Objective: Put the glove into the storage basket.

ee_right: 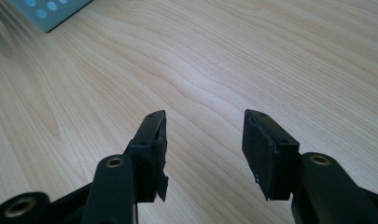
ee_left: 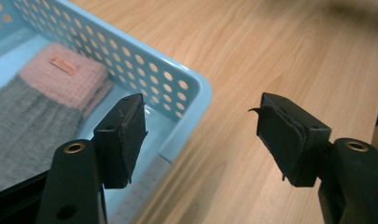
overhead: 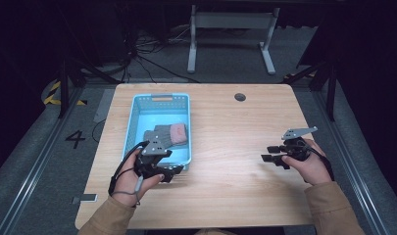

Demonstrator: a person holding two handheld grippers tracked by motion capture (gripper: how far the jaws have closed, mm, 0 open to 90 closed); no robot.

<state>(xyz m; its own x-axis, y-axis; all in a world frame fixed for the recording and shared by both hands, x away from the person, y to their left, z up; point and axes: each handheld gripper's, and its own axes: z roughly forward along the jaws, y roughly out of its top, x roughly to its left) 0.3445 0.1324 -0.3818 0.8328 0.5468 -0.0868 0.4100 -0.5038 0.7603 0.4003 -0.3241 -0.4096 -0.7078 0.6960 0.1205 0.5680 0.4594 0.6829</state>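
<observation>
**Both grippers wide, holding nothing**

Your left gripper [ee_left: 200, 140] gapes wide, empty, straddling the near corner of the perforated light-blue plastic basket [ee_left: 191, 88]. Your right gripper [ee_right: 203, 154] hangs equally wide over bare pale woodgrain table [ee_right: 252, 56]. Farther in, a folded grey ribbed knit [ee_left: 32, 130] with pink cuff [ee_left: 65, 79] lies flat inside the basket.
</observation>
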